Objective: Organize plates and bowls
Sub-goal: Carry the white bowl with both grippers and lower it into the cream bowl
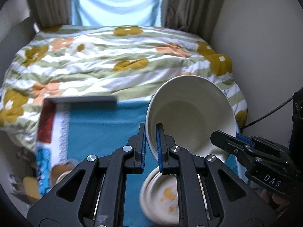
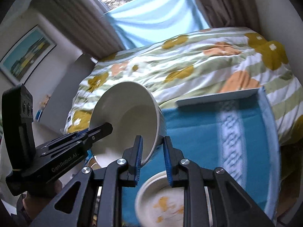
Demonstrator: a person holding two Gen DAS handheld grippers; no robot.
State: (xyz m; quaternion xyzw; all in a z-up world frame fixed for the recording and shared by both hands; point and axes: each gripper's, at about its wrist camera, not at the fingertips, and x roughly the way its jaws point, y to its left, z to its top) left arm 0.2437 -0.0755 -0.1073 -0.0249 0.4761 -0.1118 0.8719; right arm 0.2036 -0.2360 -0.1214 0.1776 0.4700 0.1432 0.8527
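The left gripper and right gripper each pinch the rim of the white bowl, held tilted above the flowered plate on the blue cloth. It is probably rigid, slippery and breakable, so opposite rim grips suit it.

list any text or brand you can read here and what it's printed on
"DAS" stands on the body of the right gripper, seen from the left wrist view.
"GenRobot.AI" stands on the body of the left gripper, seen from the right wrist view.
The white bowl they hold shows no text.
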